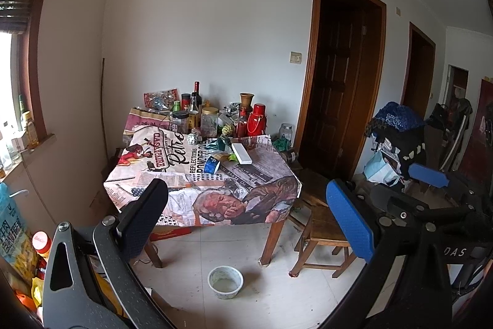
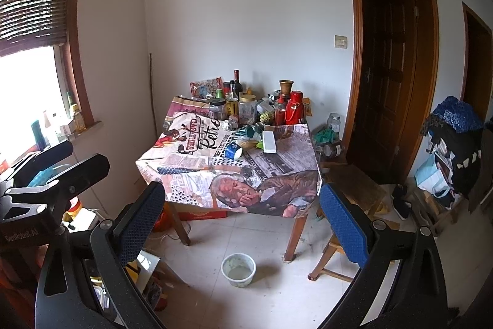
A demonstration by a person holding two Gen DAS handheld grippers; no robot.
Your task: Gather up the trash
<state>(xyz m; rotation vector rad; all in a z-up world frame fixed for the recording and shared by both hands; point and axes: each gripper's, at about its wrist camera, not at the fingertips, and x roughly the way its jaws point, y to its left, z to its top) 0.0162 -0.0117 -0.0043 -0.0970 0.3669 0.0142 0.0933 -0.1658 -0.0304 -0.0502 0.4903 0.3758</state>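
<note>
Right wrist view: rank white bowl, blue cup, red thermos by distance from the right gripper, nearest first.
From the right gripper:
1. White bowl, on the floor just ahead, between the fingers.
2. Blue cup, tipped on its side mid-table.
3. Red thermos, upright at the table's back edge, near the wall.

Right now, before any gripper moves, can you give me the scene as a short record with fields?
left gripper: open, holding nothing, away from the table
right gripper: open, holding nothing
table: covered with a newspaper-print cloth, bottles and jars crowded at the back
likely trash on table: blue cup lying on its side, crumpled wrappers next to it, white box
floor: white bowl in front of the table
chair: wooden, at the table's right corner
</note>
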